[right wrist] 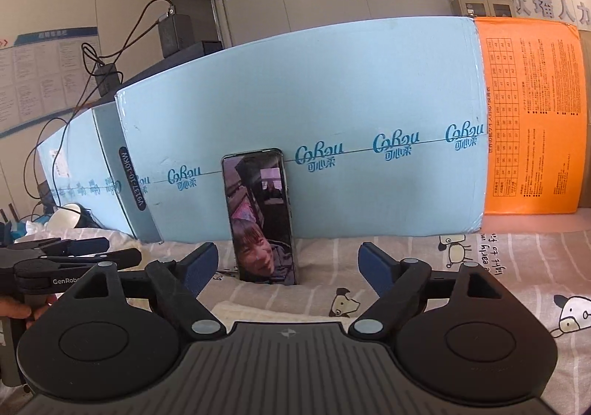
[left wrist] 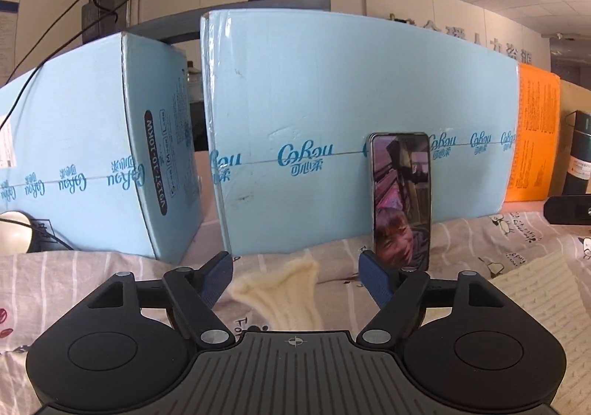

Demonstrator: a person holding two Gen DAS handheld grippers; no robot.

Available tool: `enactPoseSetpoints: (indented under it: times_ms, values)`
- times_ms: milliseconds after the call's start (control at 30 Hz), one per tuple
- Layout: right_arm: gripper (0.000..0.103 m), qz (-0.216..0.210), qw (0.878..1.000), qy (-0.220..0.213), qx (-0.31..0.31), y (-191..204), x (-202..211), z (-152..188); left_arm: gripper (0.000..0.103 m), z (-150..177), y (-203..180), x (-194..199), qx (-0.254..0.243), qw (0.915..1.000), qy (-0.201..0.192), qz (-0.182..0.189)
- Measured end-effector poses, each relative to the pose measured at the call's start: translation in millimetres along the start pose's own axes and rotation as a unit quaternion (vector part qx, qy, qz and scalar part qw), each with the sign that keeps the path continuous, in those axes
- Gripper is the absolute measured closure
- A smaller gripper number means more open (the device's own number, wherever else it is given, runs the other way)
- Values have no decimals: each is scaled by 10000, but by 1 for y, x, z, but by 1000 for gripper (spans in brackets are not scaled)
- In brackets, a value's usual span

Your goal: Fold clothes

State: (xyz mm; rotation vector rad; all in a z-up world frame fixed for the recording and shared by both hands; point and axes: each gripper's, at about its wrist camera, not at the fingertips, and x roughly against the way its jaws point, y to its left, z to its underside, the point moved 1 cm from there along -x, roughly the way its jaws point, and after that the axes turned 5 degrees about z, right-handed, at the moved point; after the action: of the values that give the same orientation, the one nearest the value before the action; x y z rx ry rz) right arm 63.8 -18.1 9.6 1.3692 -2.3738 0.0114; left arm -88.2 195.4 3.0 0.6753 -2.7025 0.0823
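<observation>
We see two pale blue cartons (left wrist: 351, 127) standing along the back of the bed sheet (left wrist: 92, 278), with a phone (left wrist: 402, 201) propped upright against the larger one. A cream knitted garment (left wrist: 284, 295) lies on the sheet, its narrow end between the fingers of our left tool (left wrist: 297, 273), which is spread wide. Our right tool (right wrist: 288, 260) is spread too, pinching nothing, above another cream piece (right wrist: 255, 311).
</observation>
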Motion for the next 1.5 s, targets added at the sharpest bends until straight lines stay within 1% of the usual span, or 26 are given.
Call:
enactPoseSetpoints:
  times_ms: [33,167,267,400,467,533,633,700,733,767,833,933,967,1033,1067,1100,1133,1200,1300,1367,1433,1500]
  values:
    - [19,-93,10000,-21,-10,5,0,-1,13,-4,-6,4,-92,9999,-97,65]
    - [14,-328,9994,-89,-17,22,1,-6,11,-15,-23,15,-253,9987,-370,253]
    - [12,-377,9992,-165,-20,30,6,-9,11,-17,-24,21,-165,9978,-537,357]
    - [12,-507,9984,-235,-121,29,13,-10,12,-16,-19,29,80,9959,-617,658]
    - [12,-469,9984,-281,-159,27,16,-10,12,-15,-18,33,124,9950,-656,736]
    - [12,-403,9985,-290,-213,24,19,-8,11,-13,-17,40,80,9951,-696,704]
    - [12,-290,9987,-259,-319,16,26,-3,11,-3,-6,42,-4,9978,-503,442]
    - [12,-42,9996,-195,-196,8,32,5,11,9,12,38,153,9995,-234,146]
    - [12,74,9997,-103,-186,1,32,10,11,15,22,35,337,9994,-63,21]
    - [12,190,9997,-11,-176,-6,33,16,11,23,34,29,662,9977,145,-73]
    - [12,421,9988,174,-160,-20,34,26,12,35,55,16,1397,9886,523,-227]
    - [12,513,9953,488,-654,-43,28,40,12,45,74,1,2339,9683,852,-221]
    - [12,539,9939,559,-789,-48,26,44,12,49,79,-2,2629,9603,926,-114]
    - [12,586,9921,673,-882,-54,22,50,11,56,82,-4,3139,9441,950,341]
    - [12,556,9915,713,-933,-56,20,53,11,57,80,-6,3301,9372,1030,464]
    - [12,526,9909,753,-985,-58,18,56,11,58,78,-9,3402,9318,1159,515]
    - [12,489,9899,810,-1052,-60,16,59,9,58,75,-11,3433,9293,1269,494]
    - [12,470,9878,938,-1150,-64,12,63,9,57,69,-17,3349,9307,1431,348]
    - [12,415,9850,1135,-1231,-66,6,67,9,49,65,-26,3148,9355,1583,244]
    - [12,394,9838,1218,-1254,-67,3,70,9,44,63,-35,2933,9400,1734,169]
    - [12,389,9832,1267,-1257,-68,2,71,9,41,62,-45,2746,9428,1891,8]
    - [12,373,9830,1293,-1250,-68,2,72,10,41,59,-50,2541,9487,1871,-203]
